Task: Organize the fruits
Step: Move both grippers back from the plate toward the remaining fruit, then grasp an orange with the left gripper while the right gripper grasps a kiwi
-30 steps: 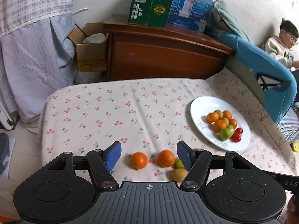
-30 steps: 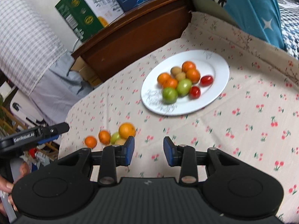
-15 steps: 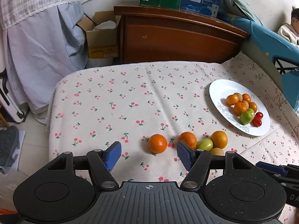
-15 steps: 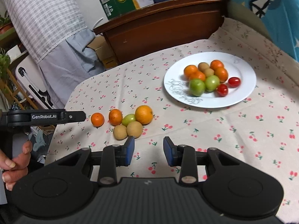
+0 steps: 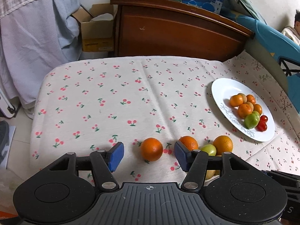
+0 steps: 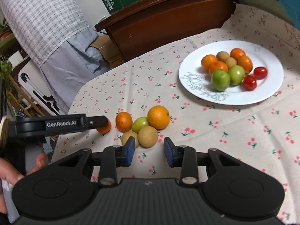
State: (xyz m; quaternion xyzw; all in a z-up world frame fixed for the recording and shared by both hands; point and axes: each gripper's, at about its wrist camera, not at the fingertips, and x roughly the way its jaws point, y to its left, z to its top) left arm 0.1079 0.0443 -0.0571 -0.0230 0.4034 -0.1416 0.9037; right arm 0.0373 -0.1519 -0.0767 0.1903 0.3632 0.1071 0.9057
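Note:
A white plate at the right holds several oranges, green, brown and red fruits. Loose fruits lie on the cherry-print cloth: a lone orange, then an orange, a green fruit, a large orange and two brown fruits. My left gripper straddles the lone orange. Its jaws are closing, and the blue pads are still clear of the peel. My right gripper is open and empty, just short of the brown fruits.
A dark wooden cabinet with green and blue cartons stands behind the table. A cardboard box and hanging cloth are at the back left. A person sits at the far right. The table's left edge drops off near the lone orange.
My left gripper has sunk toward the lone orange, which now sits between narrower jaws. My right gripper has swung from the plate toward the loose fruits and come closer to the brown ones.

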